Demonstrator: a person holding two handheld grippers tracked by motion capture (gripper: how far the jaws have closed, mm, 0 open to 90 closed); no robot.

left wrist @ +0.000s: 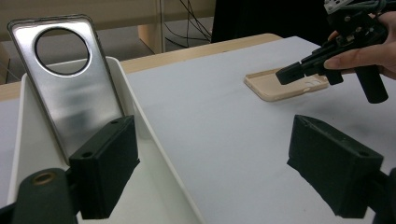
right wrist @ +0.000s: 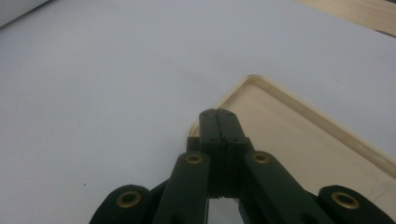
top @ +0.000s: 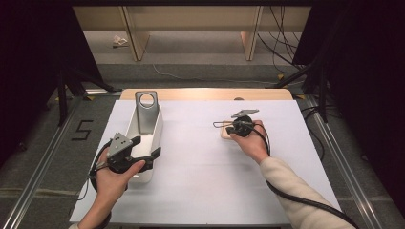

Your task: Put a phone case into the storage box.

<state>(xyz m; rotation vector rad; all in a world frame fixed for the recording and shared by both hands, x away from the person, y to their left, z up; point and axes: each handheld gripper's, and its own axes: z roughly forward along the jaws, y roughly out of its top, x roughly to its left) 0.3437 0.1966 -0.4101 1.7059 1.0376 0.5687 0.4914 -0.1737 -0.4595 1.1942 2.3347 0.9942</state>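
Plainly, handwritten "5" (top: 82,130) marks floor left of table (top: 200,191).

At the left of the high view a plain white tray (top: 152,128) holds a silvery grey, brushed-metal phone back (top: 144,114). Right of centre lies a pale beige phone case (top: 226,134), unpatterned. Both the left gripper (top: 143,149) and the right gripper (top: 228,126) are matte black, with brass-coloured rivets. The desk (top: 200,167) is covered in plain white, with a light wood edge along the top.
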